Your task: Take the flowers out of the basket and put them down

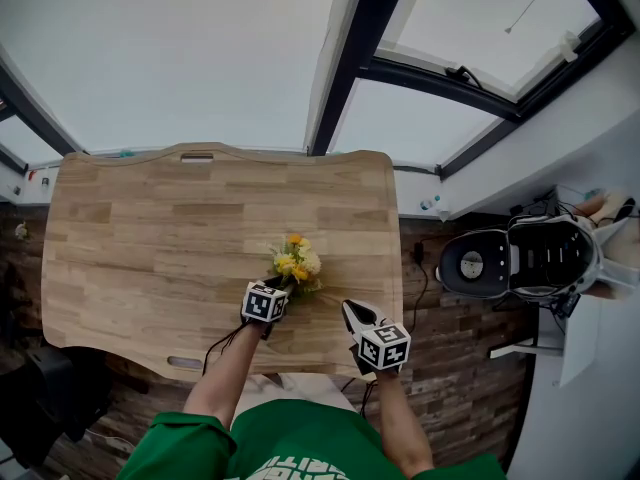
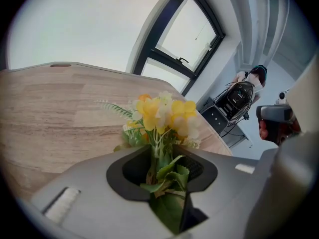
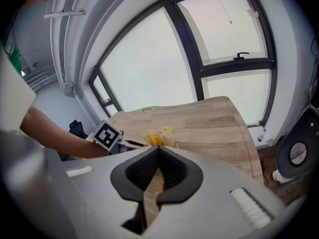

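Observation:
A small bunch of yellow and white flowers [image 1: 293, 262] with green leaves lies on the wooden table [image 1: 150, 238], near its front right part. My left gripper [image 1: 282, 287] is at the stem end. In the left gripper view the stems and leaves [image 2: 162, 171] run between the jaws, which stand a little apart around them, and the blossoms [image 2: 167, 112] point away over the table. My right gripper [image 1: 351, 310] hovers over the table's front edge, right of the bunch, shut with nothing in it. From the right gripper view the flowers [image 3: 159, 135] show just beyond the jaw tips. No basket is in view.
The table's front edge [image 1: 300, 366] runs just under both grippers, and its right edge [image 1: 398, 268] is close. A black and white machine [image 1: 520, 258] stands on the floor to the right. Large windows [image 1: 200, 48] lie beyond the far edge.

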